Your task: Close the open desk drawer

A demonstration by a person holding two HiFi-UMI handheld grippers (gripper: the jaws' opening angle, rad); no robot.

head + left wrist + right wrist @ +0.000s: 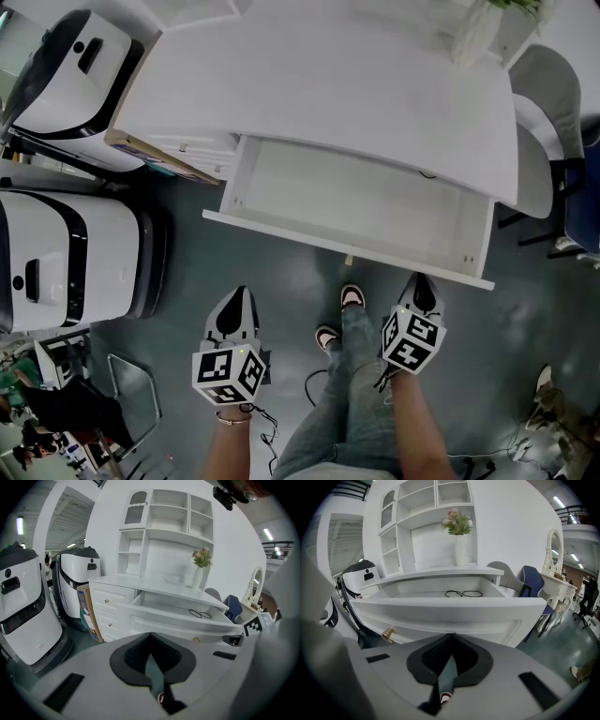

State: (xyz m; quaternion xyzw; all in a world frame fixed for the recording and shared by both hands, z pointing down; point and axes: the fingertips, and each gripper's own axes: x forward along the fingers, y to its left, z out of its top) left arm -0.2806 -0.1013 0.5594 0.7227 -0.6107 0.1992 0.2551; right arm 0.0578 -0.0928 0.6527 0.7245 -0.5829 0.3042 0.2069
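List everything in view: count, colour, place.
desk: one, white, centre
drawer: one, white, pulled open under desktop
cable: one, black, looped inside drawer
vase: one, white, pink flowers, on desktop
machines: two, white-and-black, floor left of desk
chairs: two, grey and blue, right of desk
left gripper: one, grey, jaws shut, empty, short of drawer
right gripper: one, grey, jaws shut, empty, short of drawer
legs: blue jeans, between grippers

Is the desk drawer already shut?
No, the drawer stands pulled well out from under the desk top, its inside open to view.
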